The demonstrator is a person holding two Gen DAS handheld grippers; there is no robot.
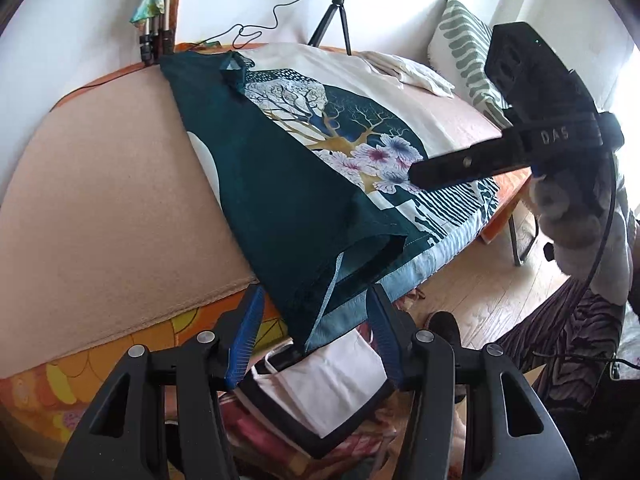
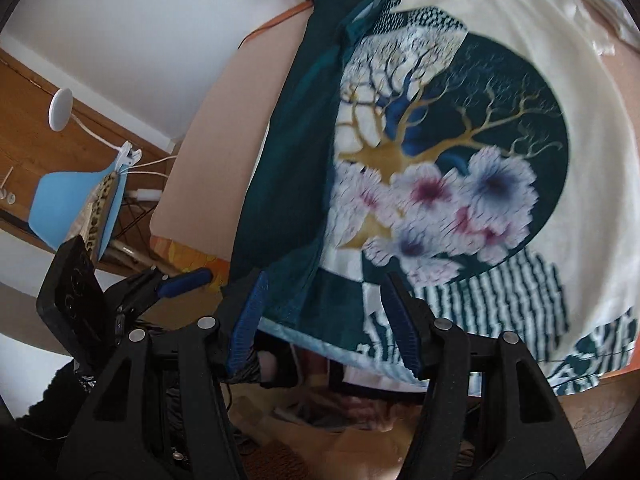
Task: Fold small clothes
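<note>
Your left gripper (image 1: 316,334) sits at the near edge of the bed (image 1: 100,200), its blue ribbed fingers (image 1: 244,344) standing apart on either side of the shirt's (image 1: 288,200) hanging hem corner; the pads do not press the cloth, so it is open. Your right gripper (image 2: 324,324) is also open, its fingers (image 2: 248,320) spread over the same hem further along, with the cloth just beyond them; that view is blurred, so contact is hard to judge.

The shirt lies flat on the bed, one side folded over so a long dark teal panel covers part of the front. The front is cream, printed with a dark circle, gold and blue branching trees, pale ruffled flowers with pink and purple centres, and striped patches near a pale blue hem band. The fabric looks thin and soft. The bed cover is a plain, matte peach blanket. A striped pillow (image 1: 464,48) rests at the far end.
</note>
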